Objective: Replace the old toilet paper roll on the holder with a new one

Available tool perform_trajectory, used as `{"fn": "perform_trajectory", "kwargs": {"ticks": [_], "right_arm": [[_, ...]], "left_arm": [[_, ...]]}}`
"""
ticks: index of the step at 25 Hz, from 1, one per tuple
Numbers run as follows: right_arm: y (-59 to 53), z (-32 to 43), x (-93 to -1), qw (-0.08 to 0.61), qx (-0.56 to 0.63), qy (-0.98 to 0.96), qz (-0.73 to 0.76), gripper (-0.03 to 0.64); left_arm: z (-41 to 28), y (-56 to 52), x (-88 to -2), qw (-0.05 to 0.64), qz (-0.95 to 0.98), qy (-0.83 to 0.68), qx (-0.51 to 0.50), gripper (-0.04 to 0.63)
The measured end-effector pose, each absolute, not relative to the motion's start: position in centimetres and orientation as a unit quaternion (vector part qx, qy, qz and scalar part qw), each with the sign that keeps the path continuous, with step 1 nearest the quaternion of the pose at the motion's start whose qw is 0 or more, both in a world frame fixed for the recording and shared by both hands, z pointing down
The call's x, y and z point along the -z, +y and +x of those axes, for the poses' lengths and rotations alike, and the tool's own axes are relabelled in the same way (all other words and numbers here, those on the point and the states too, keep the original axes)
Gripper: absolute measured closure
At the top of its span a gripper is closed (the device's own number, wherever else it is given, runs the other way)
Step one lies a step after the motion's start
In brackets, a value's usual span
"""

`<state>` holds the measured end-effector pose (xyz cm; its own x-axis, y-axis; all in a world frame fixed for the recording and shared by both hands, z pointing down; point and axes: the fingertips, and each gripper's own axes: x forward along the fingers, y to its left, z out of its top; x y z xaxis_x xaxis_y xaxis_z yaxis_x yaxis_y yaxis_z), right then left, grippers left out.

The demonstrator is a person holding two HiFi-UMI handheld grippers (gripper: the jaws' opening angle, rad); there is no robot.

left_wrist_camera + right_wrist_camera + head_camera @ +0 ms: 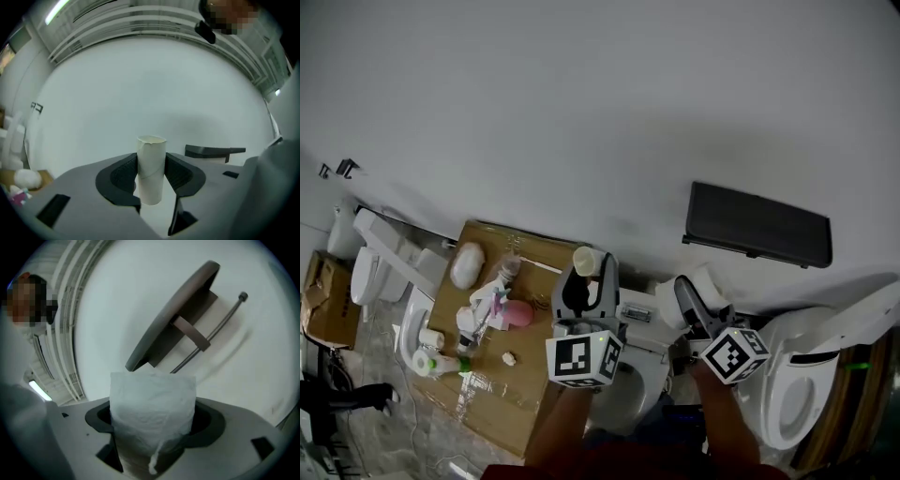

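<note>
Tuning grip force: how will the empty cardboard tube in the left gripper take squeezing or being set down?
The cardboard tube looks hollow and thin-walled, so probably light and apt to dent under a hard squeeze. Round and narrow, it would likely roll on its side or tip if stood on end.

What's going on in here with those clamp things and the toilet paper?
A person holds a gripper in each hand. The left gripper is closed on an empty cardboard tube, the old roll's core. The right gripper grips a fresh toilet paper roll in front of the wall holder, whose bar is bare. The old one is off; the new one is not yet on.
</note>
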<state>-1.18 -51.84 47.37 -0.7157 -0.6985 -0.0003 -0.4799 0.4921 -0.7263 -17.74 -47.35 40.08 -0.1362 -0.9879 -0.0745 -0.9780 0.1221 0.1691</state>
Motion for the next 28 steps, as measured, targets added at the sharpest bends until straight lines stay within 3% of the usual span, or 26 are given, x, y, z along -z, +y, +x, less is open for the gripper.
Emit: {"fn": "perform_trajectory", "kwargs": {"ticks": [4, 8, 14, 28], "right_arm": [[-52.5, -4.5, -48.5, 0.175, 0.422, 0.829, -0.321, 0.209], [-53.5, -8.1, -48.5, 0.205, 0.45, 0.817, -0.298, 0.208], [-55.7, -11.6, -47.7, 0.249, 0.487, 0.79, -0.276, 0.209], [-59.6, -5.6, -47.2, 0.339, 0.51, 0.722, -0.321, 0.209]], "left_arm": [[-19.1, -45.2, -40.0, 0.0, 0.639, -0.768, 0.05, 0.407], [-20.5, -43.7, -41.0, 0.036, 0.631, -0.772, 0.066, 0.407], [-21.1, -42.8, -41.2, 0.034, 0.624, -0.778, 0.062, 0.407], [-18.0, -45.6, -43.7, 0.06, 0.648, -0.757, 0.055, 0.407]]}}
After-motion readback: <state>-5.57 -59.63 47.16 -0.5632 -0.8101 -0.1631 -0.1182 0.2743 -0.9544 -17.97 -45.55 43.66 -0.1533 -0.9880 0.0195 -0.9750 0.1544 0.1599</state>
